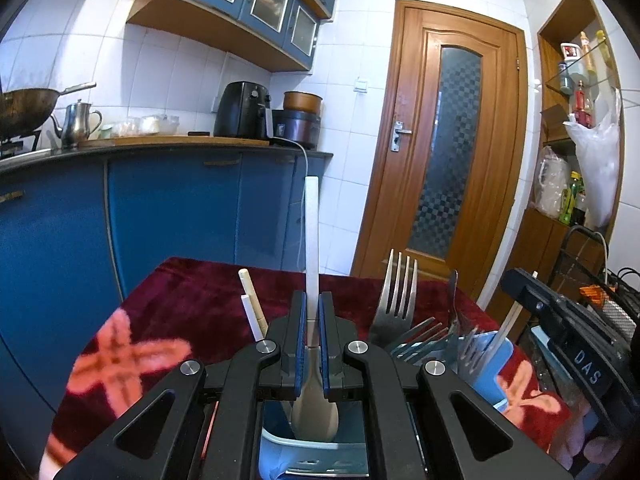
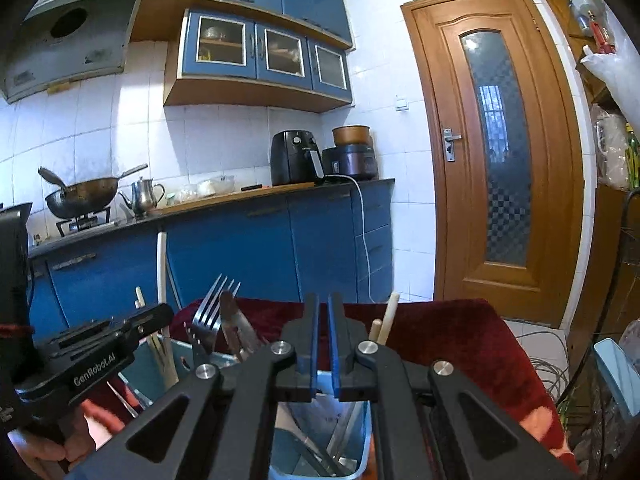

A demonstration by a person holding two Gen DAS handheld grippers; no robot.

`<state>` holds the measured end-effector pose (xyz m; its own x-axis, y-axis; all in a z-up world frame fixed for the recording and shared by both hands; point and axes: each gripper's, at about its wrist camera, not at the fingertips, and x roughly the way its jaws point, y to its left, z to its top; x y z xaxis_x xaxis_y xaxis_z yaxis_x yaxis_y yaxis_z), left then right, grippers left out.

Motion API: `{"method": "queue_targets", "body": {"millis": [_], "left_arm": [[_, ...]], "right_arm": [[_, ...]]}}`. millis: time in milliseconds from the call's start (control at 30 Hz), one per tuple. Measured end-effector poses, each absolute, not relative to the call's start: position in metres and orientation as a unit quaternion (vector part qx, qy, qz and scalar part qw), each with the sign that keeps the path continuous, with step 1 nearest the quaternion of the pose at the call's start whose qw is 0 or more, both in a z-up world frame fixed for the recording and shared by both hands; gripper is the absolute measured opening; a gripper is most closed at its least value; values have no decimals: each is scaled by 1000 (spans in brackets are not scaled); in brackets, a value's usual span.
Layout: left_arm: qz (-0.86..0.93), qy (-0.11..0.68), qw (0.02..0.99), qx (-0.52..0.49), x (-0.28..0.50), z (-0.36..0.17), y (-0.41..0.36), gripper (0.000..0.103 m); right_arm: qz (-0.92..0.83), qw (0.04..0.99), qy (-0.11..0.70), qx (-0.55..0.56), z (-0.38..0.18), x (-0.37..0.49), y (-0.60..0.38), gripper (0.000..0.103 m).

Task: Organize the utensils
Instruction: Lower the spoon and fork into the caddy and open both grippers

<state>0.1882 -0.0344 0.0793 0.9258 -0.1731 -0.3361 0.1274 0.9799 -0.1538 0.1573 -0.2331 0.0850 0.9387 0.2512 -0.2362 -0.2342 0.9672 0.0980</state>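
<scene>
Left wrist view: the left gripper (image 1: 312, 316) clamps an upright white spoon (image 1: 311, 240), its bowl half hidden above a blue holder (image 1: 280, 446). Right wrist view: the right gripper (image 2: 323, 336) is closed, empty; its frame hides most of the holder's contents.

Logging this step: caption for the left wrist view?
Left gripper holds a white spoon upright over the blue utensil holder.

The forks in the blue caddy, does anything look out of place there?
Mostly no. The forks stand tines-up in the blue caddy, though several lean at different angles rather than upright. The left gripper holds a white spoon upright over another compartment.
</scene>
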Motion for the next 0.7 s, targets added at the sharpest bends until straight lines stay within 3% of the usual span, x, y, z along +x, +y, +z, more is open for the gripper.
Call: {"method": "queue_targets", "body": {"millis": [267, 367, 433, 700], "left_arm": [[-78, 184, 977, -69, 190, 78, -34, 6], [-79, 191, 976, -71, 191, 78, -34, 19], [-81, 192, 975, -72, 188, 80, -34, 38], [-82, 175, 979, -57, 163, 96, -36, 39]], "right_arm": [[129, 981, 140, 43, 81, 157, -234, 6], [129, 980, 141, 49, 84, 154, -236, 9], [129, 980, 141, 51, 87, 149, -237, 13], [120, 980, 152, 52, 98, 132, -236, 20]]}}
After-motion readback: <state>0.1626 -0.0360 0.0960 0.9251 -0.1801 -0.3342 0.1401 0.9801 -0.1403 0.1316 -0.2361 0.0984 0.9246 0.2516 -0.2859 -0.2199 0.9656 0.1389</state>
